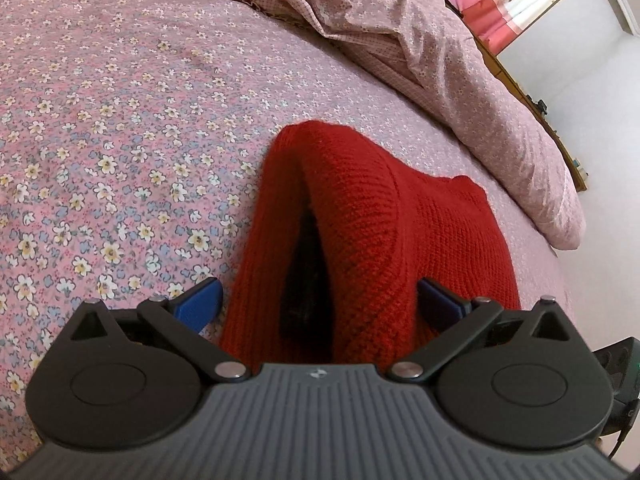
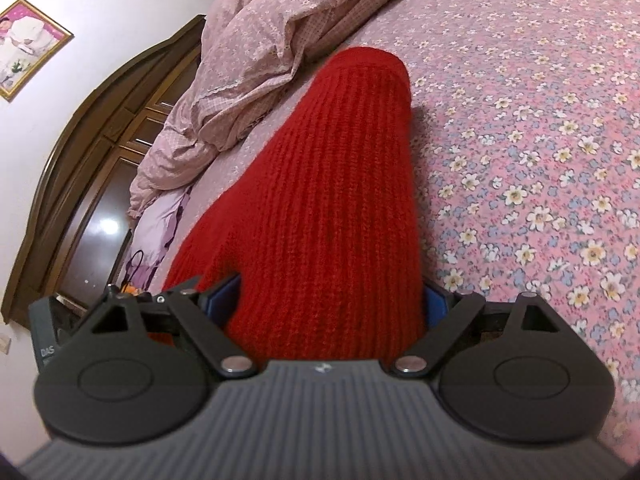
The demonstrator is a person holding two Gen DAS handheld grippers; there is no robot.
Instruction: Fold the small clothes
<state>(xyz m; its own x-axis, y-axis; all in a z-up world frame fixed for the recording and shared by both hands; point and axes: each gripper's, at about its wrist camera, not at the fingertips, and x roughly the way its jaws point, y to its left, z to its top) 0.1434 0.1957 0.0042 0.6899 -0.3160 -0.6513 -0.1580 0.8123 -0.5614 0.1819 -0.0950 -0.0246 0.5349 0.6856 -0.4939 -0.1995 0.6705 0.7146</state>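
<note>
A small red knitted garment (image 1: 360, 216) lies on the flowered bed sheet (image 1: 100, 120). In the left wrist view its near edge rises between the blue fingers (image 1: 200, 300) of my left gripper (image 1: 320, 300), with a dark opening between two layers. The jaws stand wide, one on each side of the knit. In the right wrist view the red garment (image 2: 332, 200) fills the gap of my right gripper (image 2: 332, 300), whose blue fingers (image 2: 226, 292) press against both sides of the bunched knit.
A rumpled pink duvet (image 1: 420, 40) lies along the far side of the bed and also shows in the right wrist view (image 2: 240, 60). A dark wooden headboard (image 2: 80, 160) and a framed picture (image 2: 28, 44) stand at the left. The bed edge (image 1: 560, 264) is at the right.
</note>
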